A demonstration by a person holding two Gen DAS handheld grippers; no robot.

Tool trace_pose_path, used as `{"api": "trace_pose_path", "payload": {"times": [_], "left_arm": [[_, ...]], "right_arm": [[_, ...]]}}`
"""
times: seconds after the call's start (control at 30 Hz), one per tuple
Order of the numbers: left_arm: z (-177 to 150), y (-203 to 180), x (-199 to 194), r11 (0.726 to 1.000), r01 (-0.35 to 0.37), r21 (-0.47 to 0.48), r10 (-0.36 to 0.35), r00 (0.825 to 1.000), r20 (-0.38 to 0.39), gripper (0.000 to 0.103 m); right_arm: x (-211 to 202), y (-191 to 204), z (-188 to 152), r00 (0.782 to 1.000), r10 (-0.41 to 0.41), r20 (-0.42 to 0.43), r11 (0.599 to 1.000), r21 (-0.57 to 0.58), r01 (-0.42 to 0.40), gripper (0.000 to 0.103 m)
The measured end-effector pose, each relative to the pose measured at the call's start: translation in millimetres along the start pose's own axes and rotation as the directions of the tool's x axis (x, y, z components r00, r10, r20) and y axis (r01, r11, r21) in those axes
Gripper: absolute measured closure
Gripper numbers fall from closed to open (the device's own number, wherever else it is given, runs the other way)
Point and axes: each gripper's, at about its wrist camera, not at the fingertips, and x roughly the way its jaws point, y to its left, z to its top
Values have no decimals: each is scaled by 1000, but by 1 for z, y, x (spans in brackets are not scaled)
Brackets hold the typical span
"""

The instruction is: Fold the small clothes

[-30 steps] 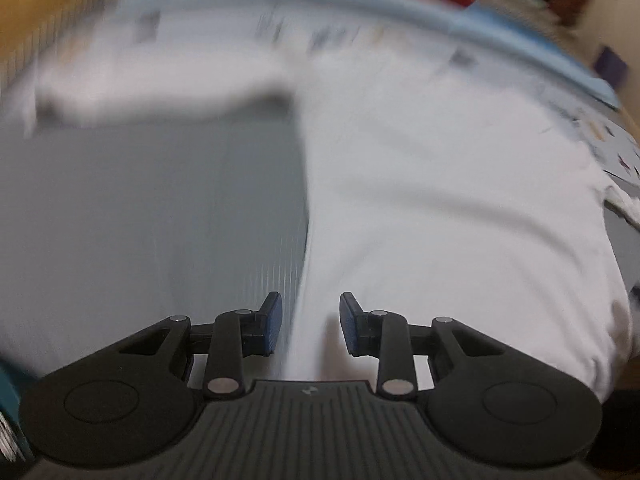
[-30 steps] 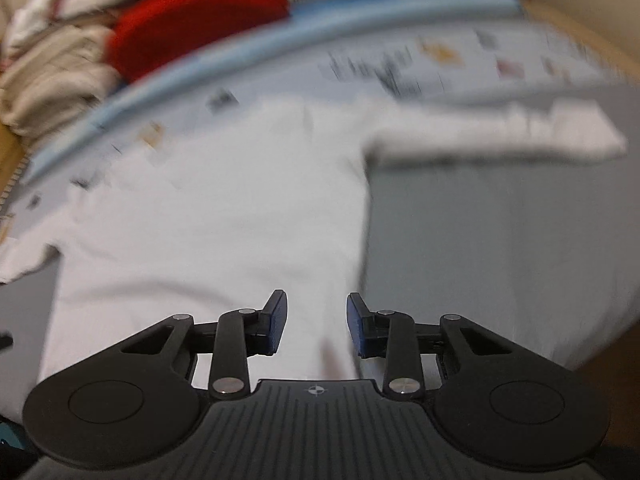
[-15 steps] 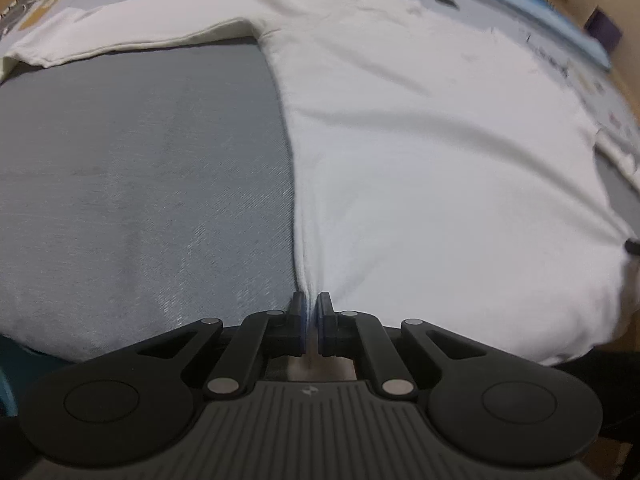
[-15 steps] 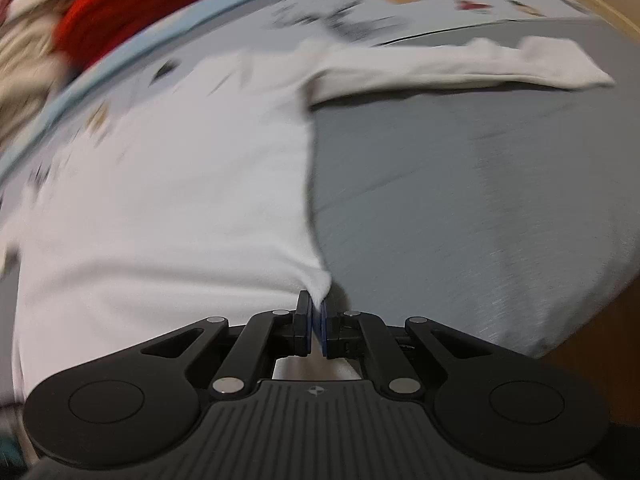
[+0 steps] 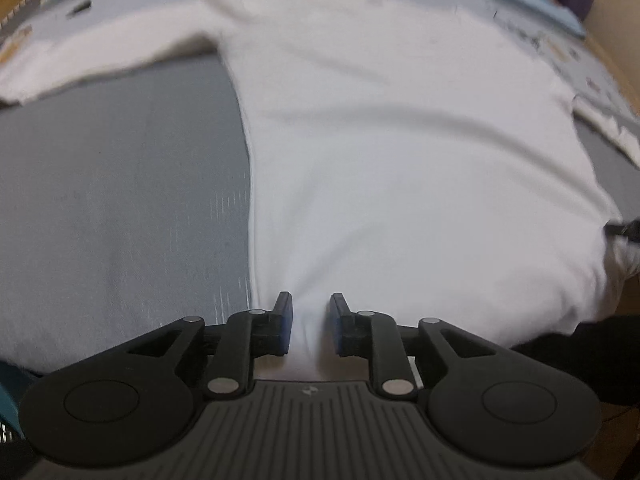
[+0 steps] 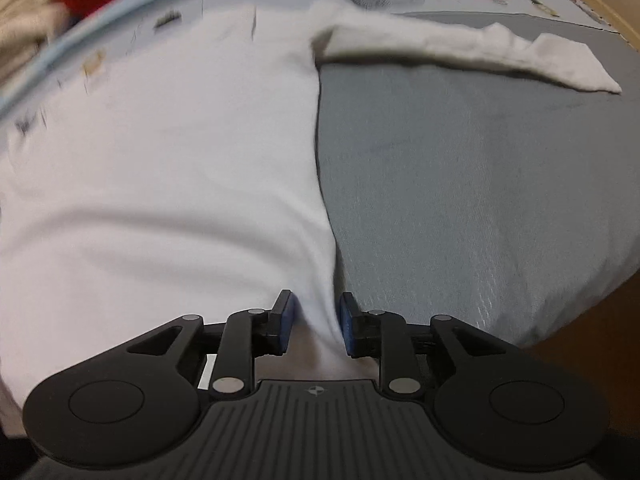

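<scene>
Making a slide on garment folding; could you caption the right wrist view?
Open right tool straddling the hem corner of a white long-sleeved shirt spread on grey bedding.

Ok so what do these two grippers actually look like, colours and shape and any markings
The left gripper and right gripper look identical: matte black plastic, two linkage arms with silver rivets, round discs at either side, a ribbed grey base plate bearing a small round logo. The fingertips carry blue pads. No cables or sleeves show.

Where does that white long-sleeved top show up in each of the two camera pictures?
Left wrist view: the white top fills the centre and right, one sleeve running off to the upper left.
Right wrist view: the white top fills the left and centre, one sleeve reaching to the upper right.
Shared landmark: the grey sheet beneath it.
</scene>
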Motion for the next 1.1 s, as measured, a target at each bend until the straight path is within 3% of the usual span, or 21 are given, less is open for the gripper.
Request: {"api": "trace_pose_path", "payload": {"times": [0.07,0.2,0.27,0.37,0.43,0.47,0.53,0.57,0.6,0.67,0.73,0.83,0.93,1.0,1.03,1.1], "left_arm": [[4,-3,-7,1000,-1,16,1,999,46,81],[10,-9,-32,998,-3,60,-9,982,190,49],[6,-14,-43,998,-1,61,-14,973,229,47],[11,-16,-49,999,5,54,-20,957,290,47],[15,-17,-55,999,4,36,-16,939,343,45],[14,-16,-61,1000,5,24,-14,924,381,44],[16,-19,-69,1000,-9,5,6,891,453,37],[15,-20,-76,1000,-24,-3,22,866,500,34],[15,-22,-80,999,-38,-2,34,848,530,30],[15,-26,-88,997,-73,4,58,823,565,30],[16,-29,-91,995,-97,8,74,810,581,30],[20,-30,-99,994,-110,16,79,793,604,30],[34,-26,-113,996,-76,47,33,797,603,30],[56,-26,-120,991,-99,86,27,794,607,30],[66,-24,-119,987,-124,102,36,788,615,30],[91,-19,-121,974,-194,114,74,757,649,31]], "right_arm": [[-14,4,4,997,-13,71,1000,-12,14,77],[-57,10,17,971,33,236,999,-14,-31,77],[-82,12,29,946,70,317,998,-29,-64,77],[-116,15,47,896,125,426,991,-90,-96,74],[-133,15,58,852,156,499,985,-142,-98,63],[-138,15,62,827,163,538,982,-168,-84,56],[-140,16,66,774,168,610,974,-223,-36,50],[-136,14,67,764,167,623,973,-231,-24,50],[-129,11,67,762,169,625,974,-225,-31,50],[-116,9,69,797,156,583,981,-185,-57,50],[-107,14,73,803,149,578,983,-175,-56,50],[-96,24,74,830,140,540,980,-197,-37,50],[-95,32,71,828,153,540,976,-214,-41,50],[-94,34,71,826,151,543,978,-204,-44,50],[-94,33,73,827,149,542,979,-196,-47,50],[-93,33,74,829,146,540,981,-187,-51,50]]}}
